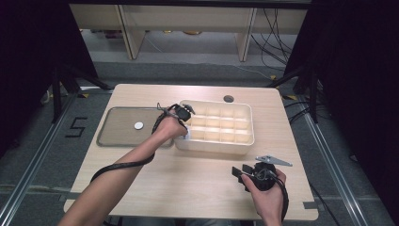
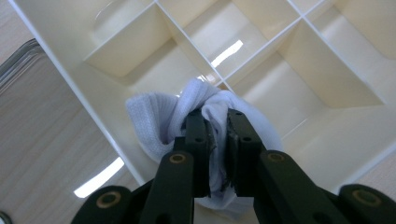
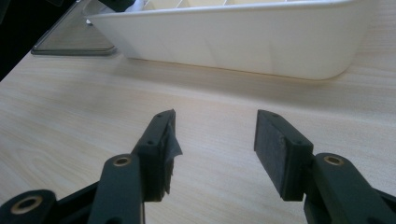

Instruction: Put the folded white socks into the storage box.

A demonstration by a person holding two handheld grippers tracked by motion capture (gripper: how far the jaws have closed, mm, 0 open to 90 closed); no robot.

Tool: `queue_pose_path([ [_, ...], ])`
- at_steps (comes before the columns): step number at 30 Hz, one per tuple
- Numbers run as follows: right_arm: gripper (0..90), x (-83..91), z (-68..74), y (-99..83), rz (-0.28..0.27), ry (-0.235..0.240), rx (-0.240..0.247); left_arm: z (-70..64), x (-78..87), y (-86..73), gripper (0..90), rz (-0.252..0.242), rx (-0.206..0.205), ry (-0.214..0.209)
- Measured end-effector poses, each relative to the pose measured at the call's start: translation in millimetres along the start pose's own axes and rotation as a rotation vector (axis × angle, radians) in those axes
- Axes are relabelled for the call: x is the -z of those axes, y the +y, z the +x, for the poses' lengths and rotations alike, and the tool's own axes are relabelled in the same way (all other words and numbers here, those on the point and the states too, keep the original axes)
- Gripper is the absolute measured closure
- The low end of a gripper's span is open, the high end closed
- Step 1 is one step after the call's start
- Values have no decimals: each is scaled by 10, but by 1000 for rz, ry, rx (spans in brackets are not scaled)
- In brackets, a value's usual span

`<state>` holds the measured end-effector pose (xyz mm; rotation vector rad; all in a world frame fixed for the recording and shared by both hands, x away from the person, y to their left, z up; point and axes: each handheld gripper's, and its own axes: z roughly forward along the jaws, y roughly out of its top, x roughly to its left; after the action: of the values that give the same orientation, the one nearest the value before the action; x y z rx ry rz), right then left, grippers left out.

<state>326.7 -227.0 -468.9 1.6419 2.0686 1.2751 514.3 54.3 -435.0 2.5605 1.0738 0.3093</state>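
Note:
A cream divided box [image 1: 235, 146] with several compartments stands in the middle of the table. My left gripper [image 1: 187, 123] hangs over its left end, shut on a bunched white sock [image 2: 159, 116]. The left gripper view has that sock above the front-left compartments of the box [image 2: 112, 53]. My right gripper [image 1: 241, 175] rests near the table's front right, jaws open with nothing between them [image 3: 215, 140], aimed toward the box's front wall [image 3: 261, 42].
A grey metal tray [image 1: 117, 139] lies left of the box with a small white round thing [image 1: 138, 125] on it. A round cable hole [image 1: 228, 99] sits behind the box. The tray's corner [image 3: 70, 44] is seen past the box's left end.

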Motion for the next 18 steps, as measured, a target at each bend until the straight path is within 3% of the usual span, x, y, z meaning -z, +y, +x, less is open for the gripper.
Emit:
queue_pose_path([
  [4, 492, 22, 3, 8, 2, 15, -7, 42, 10, -10, 795, -14, 11, -24],
  [10, 492, 16, -8, 9, 5, -7, -8, 72, 42, -58, 758, -66, 23, -48],
  [14, 491, 13, -7, 10, 0, -4, -9, 79, 86, -99, 670, -102, 39, -62],
  [16, 492, 22, -12, 12, 0, 4, -7, 80, 132, -127, 591, -150, 49, -78],
  [17, 492, 37, 21, 12, 14, 0, -49, 81, 160, -138, 556, -167, 48, -80],
  [18, 491, 24, 17, 10, 1, 0, -48, 80, 182, -148, 534, -179, 49, -82],
])
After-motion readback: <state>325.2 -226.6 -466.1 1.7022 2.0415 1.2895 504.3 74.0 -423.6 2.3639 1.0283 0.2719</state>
